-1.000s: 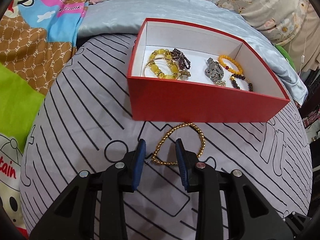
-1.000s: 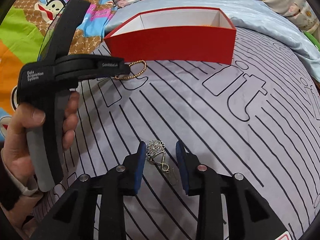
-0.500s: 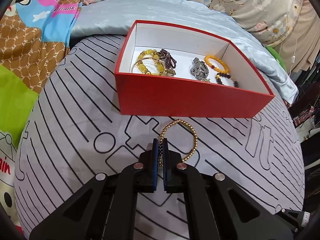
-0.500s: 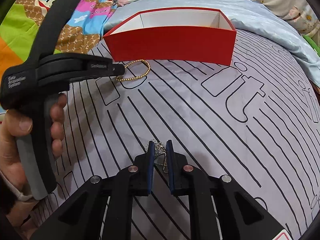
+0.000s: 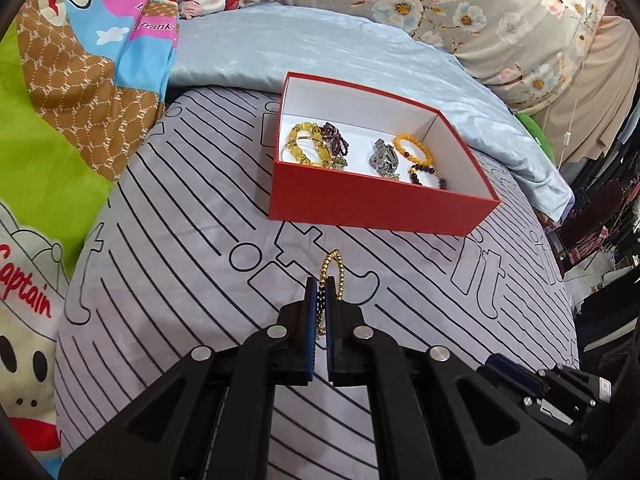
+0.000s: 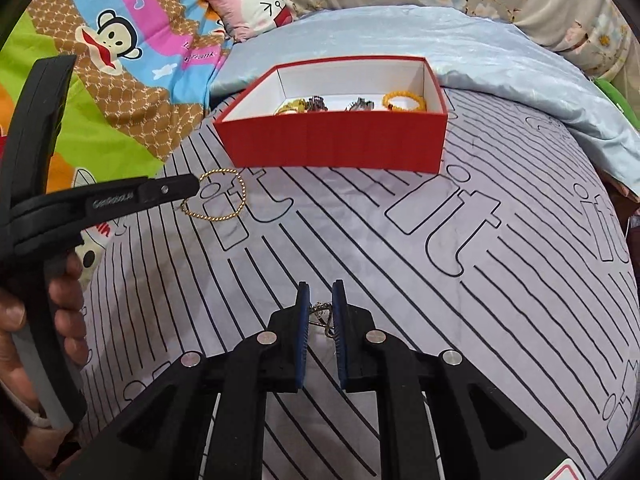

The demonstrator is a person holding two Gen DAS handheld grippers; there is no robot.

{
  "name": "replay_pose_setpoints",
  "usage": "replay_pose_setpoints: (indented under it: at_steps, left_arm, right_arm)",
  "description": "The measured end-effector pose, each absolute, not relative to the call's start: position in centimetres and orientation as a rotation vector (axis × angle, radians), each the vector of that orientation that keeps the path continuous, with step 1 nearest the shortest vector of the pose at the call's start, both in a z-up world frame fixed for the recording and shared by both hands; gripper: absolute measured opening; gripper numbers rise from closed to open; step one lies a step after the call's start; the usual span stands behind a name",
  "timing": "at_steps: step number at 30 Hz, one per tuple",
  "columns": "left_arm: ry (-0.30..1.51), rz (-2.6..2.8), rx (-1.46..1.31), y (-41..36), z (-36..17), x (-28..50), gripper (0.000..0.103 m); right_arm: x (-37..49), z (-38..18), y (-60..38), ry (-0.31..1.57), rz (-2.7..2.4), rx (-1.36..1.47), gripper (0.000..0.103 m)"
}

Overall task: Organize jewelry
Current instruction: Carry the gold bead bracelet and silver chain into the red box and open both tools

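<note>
1. Left gripper [image 5: 320, 292], just in front of the red box [image 5: 376, 210]: clamped tight on a gold bead bracelet [image 5: 334, 276], loop dangling clear of the striped bedsheet [image 5: 168, 248].
2. Right gripper [image 6: 320, 312], well in front of the red box: narrowed onto a silver pendant piece [image 6: 322, 316], pinched between blue pads.
3. Inside the red box: yellow bead bracelets [image 5: 306, 146], dark garnet beads [image 5: 338, 140], a silver link piece [image 5: 384, 158], an orange bead bracelet [image 5: 412, 148].
4. Left of the red box, near the frame edge: a hand [image 6: 44, 312] wrapped round the left gripper's handle.
</note>
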State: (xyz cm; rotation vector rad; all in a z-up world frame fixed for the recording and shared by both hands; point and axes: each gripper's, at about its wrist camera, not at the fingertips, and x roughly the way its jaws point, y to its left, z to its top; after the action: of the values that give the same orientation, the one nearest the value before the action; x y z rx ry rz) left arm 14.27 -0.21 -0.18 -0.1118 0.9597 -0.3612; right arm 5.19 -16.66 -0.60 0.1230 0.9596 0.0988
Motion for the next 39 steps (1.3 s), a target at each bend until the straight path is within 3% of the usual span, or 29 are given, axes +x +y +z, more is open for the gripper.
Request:
replay_pose_setpoints:
  at_steps: [11, 21, 27, 39]
  left_arm:
    - [0.890, -0.414, -0.116, -0.5, 4.0, 13.4, 0.003]
    - [0.809, -0.457, -0.110, -3.2, 7.6, 17.3, 0.003]
    - [0.811, -0.456, -0.108, -5.0, 7.2, 21.1, 0.003]
    - [0.872, -0.416, -0.066, -7.3, 2.6, 26.5, 0.003]
  right_arm:
    - [6.4, 3.3, -17.5, 0.876, 0.096, 0.129, 0.010]
    - [12.0, 7.6, -19.2, 0.778, 0.106, 0.117, 0.010]
    - [16.7, 8.3, -20.5, 0.759, 0.098, 0.131, 0.010]
    - [23.5, 4.1, -20.9, 0.823, 0.094, 0.142, 0.010]
